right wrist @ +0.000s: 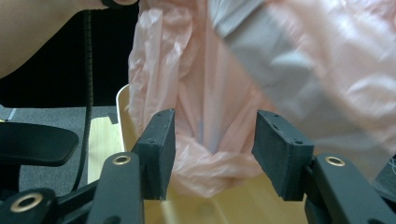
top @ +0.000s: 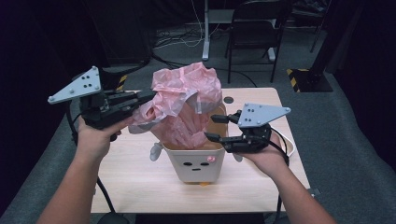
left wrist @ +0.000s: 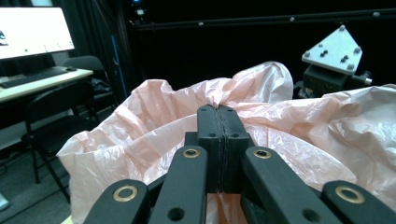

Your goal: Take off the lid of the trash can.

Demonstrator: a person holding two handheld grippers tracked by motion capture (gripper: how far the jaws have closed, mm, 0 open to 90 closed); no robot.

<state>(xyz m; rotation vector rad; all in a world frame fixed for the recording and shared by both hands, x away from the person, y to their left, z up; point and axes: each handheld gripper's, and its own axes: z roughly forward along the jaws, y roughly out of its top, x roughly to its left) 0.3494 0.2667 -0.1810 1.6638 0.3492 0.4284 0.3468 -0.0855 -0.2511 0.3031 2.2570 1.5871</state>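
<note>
Your left gripper [top: 148,96] clamps the rim of the pink bag [top: 187,100], jaws pressed tight together on the film, holding it up above the table [top: 135,172]. The bag hangs from there down into the white bin [top: 196,163] at the table's middle. Your right gripper [top: 211,128] stands wide at the bin's rim, the bag's lower folds between its jaws but unpinched.
</note>
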